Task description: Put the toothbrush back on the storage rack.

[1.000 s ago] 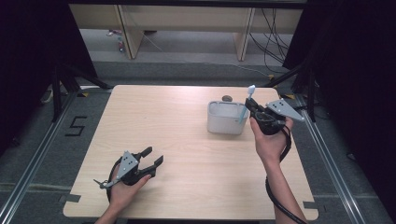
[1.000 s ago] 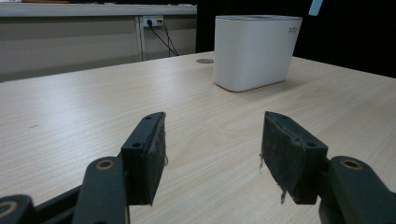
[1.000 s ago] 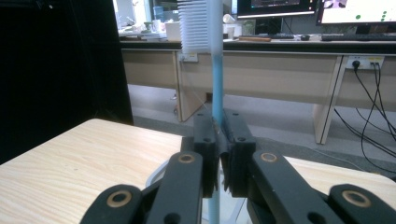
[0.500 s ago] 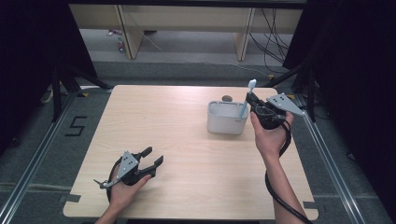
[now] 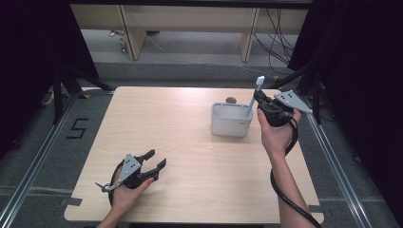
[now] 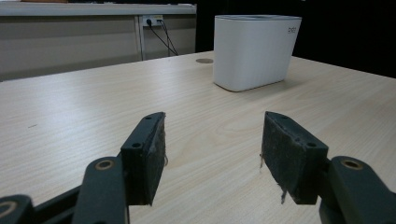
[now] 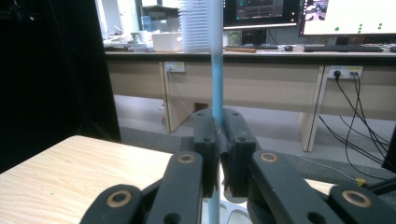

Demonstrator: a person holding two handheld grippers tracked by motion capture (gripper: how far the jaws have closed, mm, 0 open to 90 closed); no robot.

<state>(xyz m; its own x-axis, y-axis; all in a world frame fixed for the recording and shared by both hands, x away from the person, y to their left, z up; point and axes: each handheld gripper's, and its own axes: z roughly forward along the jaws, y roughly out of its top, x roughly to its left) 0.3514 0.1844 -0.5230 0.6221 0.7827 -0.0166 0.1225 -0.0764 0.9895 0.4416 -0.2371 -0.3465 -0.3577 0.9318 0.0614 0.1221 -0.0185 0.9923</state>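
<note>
High view: toothbrush (image 5: 253, 97) over white holder (image 5: 231, 120), small disc (image 5: 231, 99) behind.

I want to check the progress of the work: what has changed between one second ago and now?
Very little. The right gripper stays shut on the toothbrush and has tipped it a little more upright over the white holder. The left gripper stays open, resting on the table; the holder has not moved.
</note>
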